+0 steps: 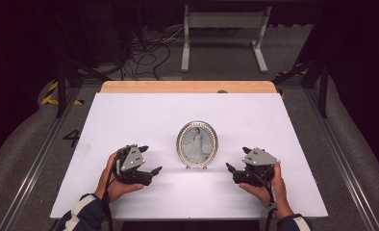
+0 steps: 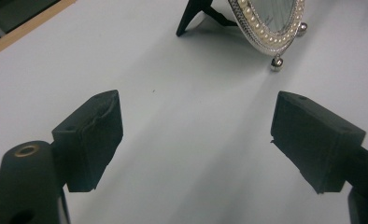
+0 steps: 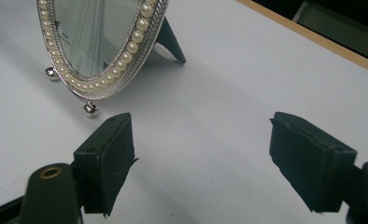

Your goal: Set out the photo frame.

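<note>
The table carried a white top with a bare wooden strip along its far edge, and it stood on a grey floor between two metal rails. Beyond the table, a white stand and a tangle of cables lay on the floor. The frame, an oval silver one edged with pearl beads, stood upright near the middle of the table, slightly toward the near side, facing the person. It rested on two small ball feet at the front and a black prop at the back; the prop was visible in the left gripper view and in the right gripper view. The frame held a picture of a figure in a white dress. The left tongs lay low over the table to the left of the frame, held in the left hand, with the jaws pointing toward the frame. The right tongs lay to the right of the frame in the right hand, likewise pointing inward. The two tongs flanked the frame, each near it and clear of it. In the left gripper view the left tongs stood wide with bare table between the pads. In the right gripper view the right tongs also stood wide with nothing between the pads, and the frame stood just beyond the left-hand pad.
</note>
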{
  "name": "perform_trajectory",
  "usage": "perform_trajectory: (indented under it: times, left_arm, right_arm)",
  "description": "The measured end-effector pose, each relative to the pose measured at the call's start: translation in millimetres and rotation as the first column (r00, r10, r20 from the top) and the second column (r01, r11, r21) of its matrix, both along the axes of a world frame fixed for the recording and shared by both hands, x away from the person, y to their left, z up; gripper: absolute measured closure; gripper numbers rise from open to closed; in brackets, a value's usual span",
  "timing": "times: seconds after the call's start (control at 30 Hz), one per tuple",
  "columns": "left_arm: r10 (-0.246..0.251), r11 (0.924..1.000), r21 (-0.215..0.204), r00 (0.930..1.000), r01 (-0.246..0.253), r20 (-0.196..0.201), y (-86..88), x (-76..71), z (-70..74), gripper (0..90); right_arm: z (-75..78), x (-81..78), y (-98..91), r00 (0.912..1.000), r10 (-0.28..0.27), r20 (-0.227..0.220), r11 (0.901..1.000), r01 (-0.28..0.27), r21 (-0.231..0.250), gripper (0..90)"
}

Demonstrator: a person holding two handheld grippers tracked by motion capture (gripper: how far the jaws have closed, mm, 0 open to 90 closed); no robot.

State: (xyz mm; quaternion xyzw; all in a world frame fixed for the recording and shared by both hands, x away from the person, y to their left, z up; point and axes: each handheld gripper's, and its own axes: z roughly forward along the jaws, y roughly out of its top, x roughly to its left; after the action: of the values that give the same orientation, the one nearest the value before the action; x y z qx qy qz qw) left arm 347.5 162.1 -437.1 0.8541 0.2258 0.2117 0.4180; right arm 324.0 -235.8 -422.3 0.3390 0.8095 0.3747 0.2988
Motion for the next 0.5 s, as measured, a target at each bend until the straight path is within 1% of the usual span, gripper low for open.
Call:
perform_trajectory:
  times: [0.2, 0.3, 0.5]
  left_arm:
    - [0.020, 0.9998, 0.001, 0.9998, -0.020, -0.010, 12.5, -4.9, -2.3, 16.6]
    - [0.029, 0.9996, 0.004, 0.9995, -0.029, -0.014, 17.3, -6.5, -3.6, 16.2]
    - [0.037, 0.9993, -0.001, 0.9992, -0.037, -0.018, 24.3, -8.4, -4.9, 15.6]
  right_arm:
    - [-0.7, -2.9, -9.1, 0.9997, -0.023, 0.003, 0.9997, 0.023, 0.002, 22.4]
    - [-0.8, -5.0, -12.8, 0.9991, -0.036, 0.023, 0.9994, 0.035, 0.003, 22.7]
    - [-1.5, -7.2, -17.3, 0.9984, -0.045, 0.033, 0.9990, 0.045, 0.000, 22.8]
